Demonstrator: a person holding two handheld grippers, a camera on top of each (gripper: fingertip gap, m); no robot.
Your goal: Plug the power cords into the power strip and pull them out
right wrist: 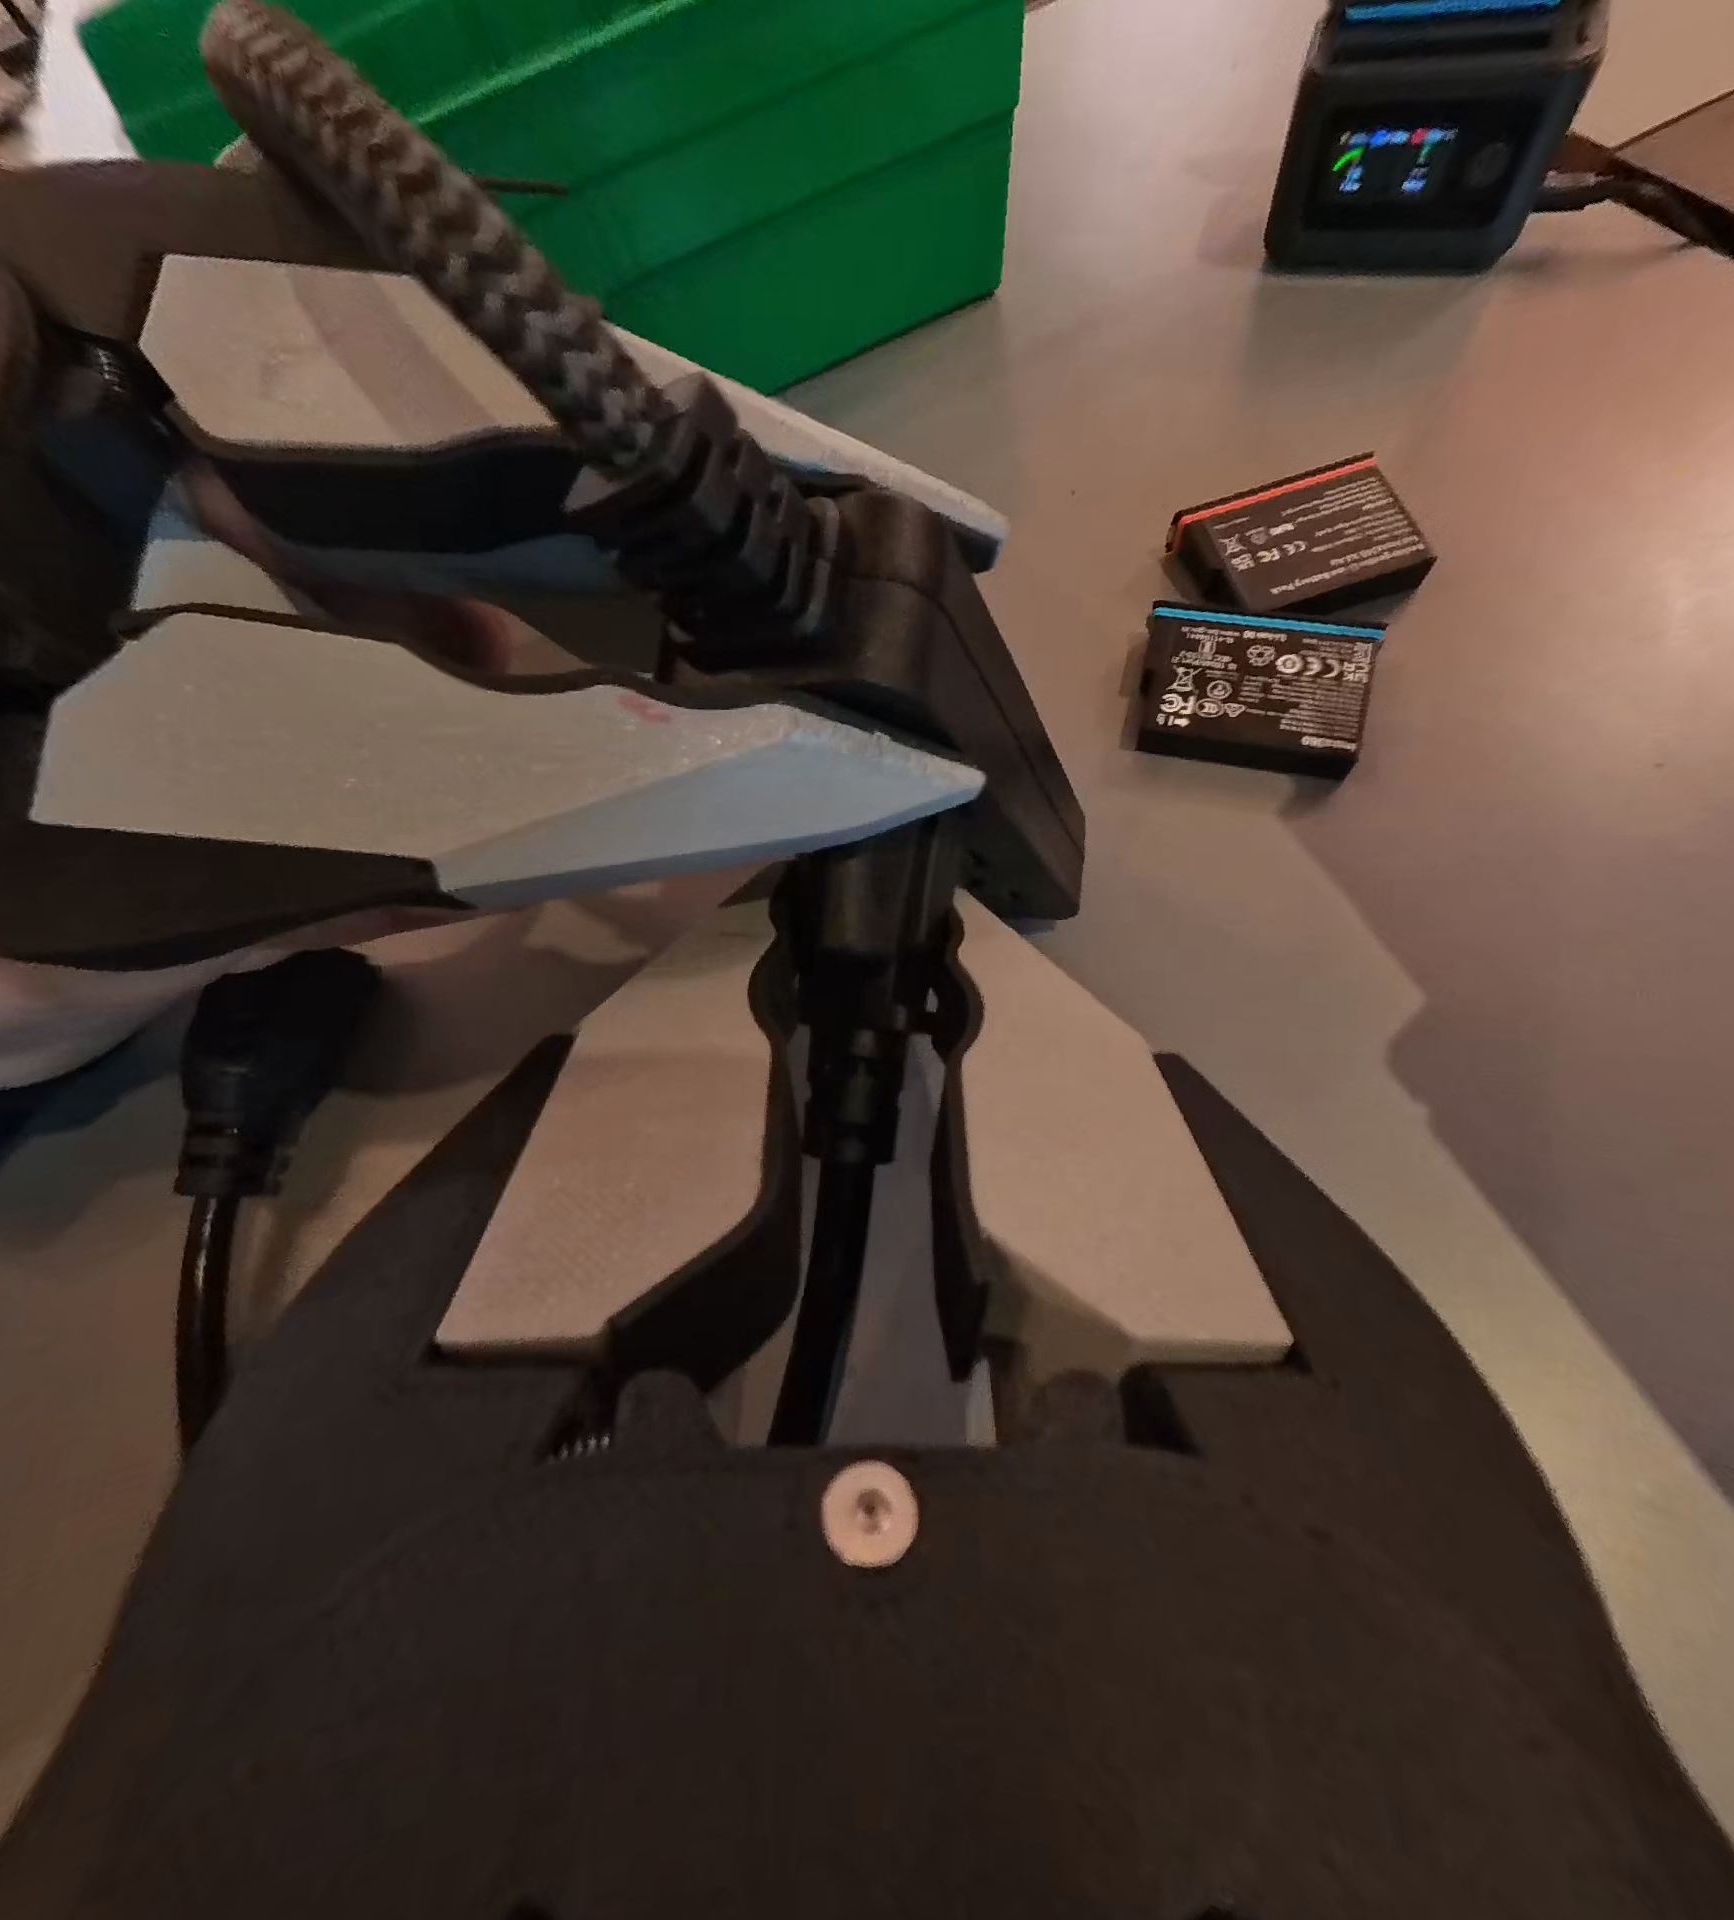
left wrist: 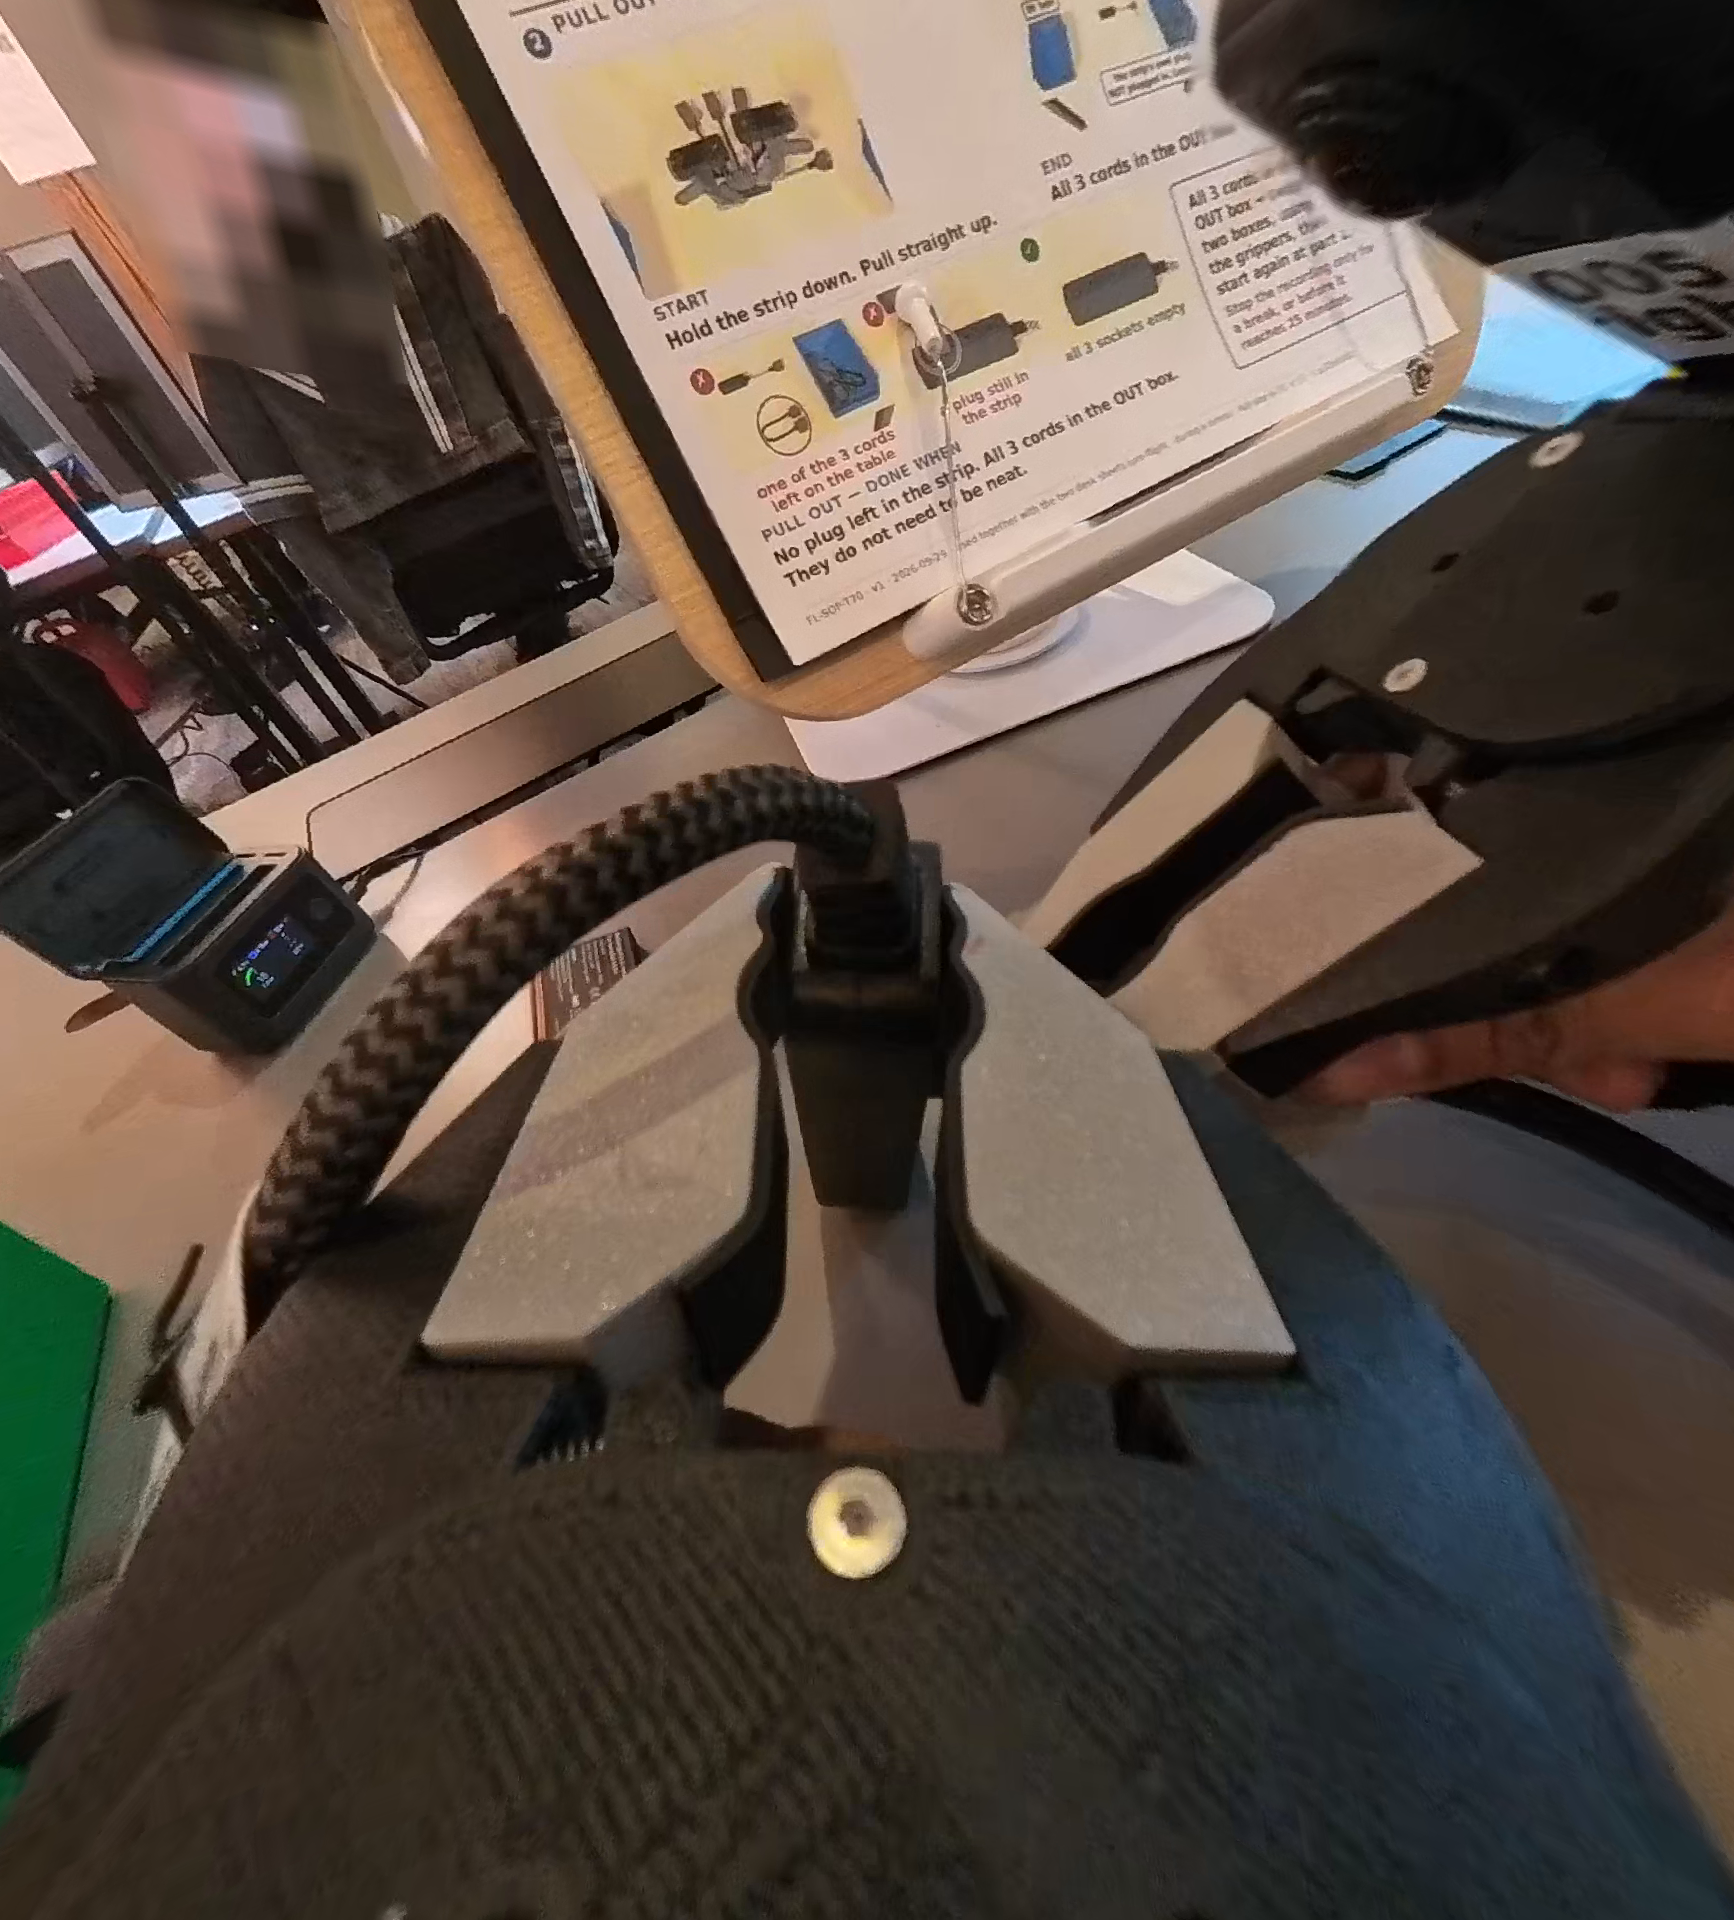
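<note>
Left tongs (right wrist: 790,644) pinch the braided cord's plug (right wrist: 738,520) at the power strip (right wrist: 1008,748) on the counter (right wrist: 1362,987), right tongs (right wrist: 868,997) pinch a smooth cord's plug (right wrist: 858,935) at the strip's near end, plug axis in line w/ tongs, so pull looks straight back.

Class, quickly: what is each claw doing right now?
Left claw: closed on the braided cord's plug.
Right claw: closed on a smooth black cord's plug at the power strip.

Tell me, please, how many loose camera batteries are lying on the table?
2: a red-edged battery farther away, and a blue-edged battery just in front of it, both right of the claws. Others may be hidden.
</note>
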